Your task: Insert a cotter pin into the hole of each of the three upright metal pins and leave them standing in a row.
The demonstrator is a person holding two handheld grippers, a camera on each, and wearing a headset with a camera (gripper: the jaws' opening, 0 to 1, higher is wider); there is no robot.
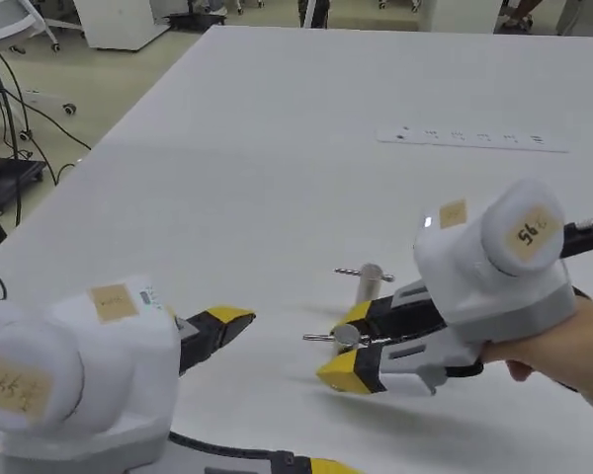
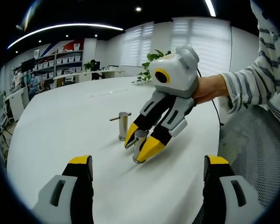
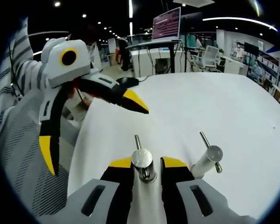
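The right gripper (image 3: 147, 164) gripped one pin (image 3: 142, 159); a second pin (image 3: 207, 158) stood just beside it. The left gripper (image 2: 147, 162) hung released, apart.

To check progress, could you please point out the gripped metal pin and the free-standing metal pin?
gripped metal pin (image 3: 142, 159), right gripper view, on its round top.
free-standing metal pin (image 3: 213, 153), right gripper view, on its round top.

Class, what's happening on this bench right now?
A person works two handheld grippers over a white workbench. The right gripper is shut on an upright silver metal pin with a thin cotter pin through its top. A second upright metal pin, also fitted with a cotter pin, stands beside it. The left gripper hangs open, empty.
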